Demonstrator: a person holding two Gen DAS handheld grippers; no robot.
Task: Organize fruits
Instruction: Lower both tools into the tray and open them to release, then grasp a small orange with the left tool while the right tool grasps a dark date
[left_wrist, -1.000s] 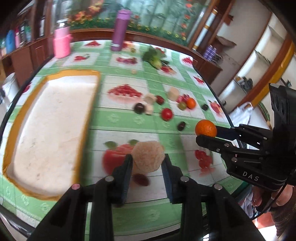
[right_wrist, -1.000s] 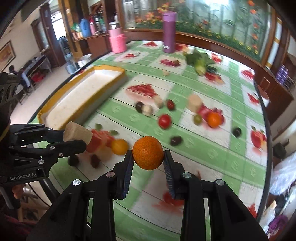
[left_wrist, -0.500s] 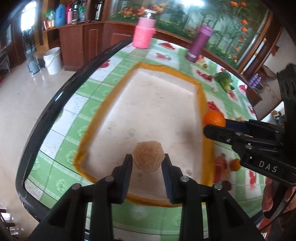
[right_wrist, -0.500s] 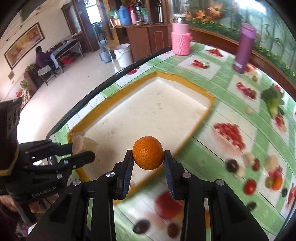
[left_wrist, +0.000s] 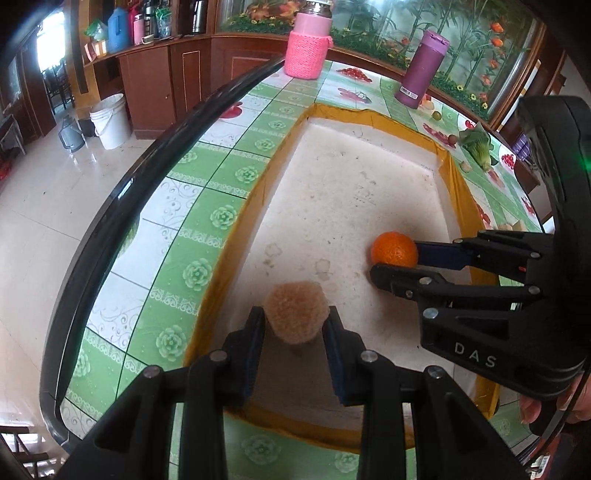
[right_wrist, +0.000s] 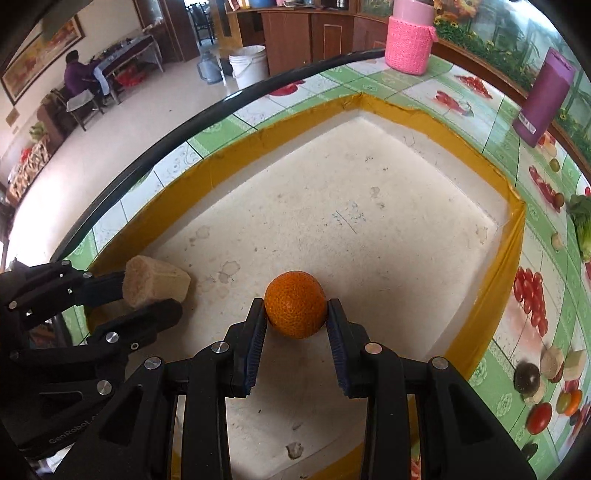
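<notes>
Orange fruit: an orange (right_wrist: 295, 309) pinched in the right claw (right_wrist: 295, 325), low over the tray floor.
Right claw motion: its jaws have just been opening slightly, the orange between them.
Tan piece: a rough tan chunk (left_wrist: 296, 312) clamped in the left claw (left_wrist: 295, 328).
Tray: white, yellow-rimmed tray (left_wrist: 453, 173) on the green-checked worktop (left_wrist: 207, 206); both claws over it.

One orange (right_wrist: 295, 309), one tan fruit (left_wrist: 296, 316), one tray (right_wrist: 236, 155), two bottles: pink (left_wrist: 308, 51), purple (left_wrist: 421, 70), one white bucket (left_wrist: 110, 120).
</notes>
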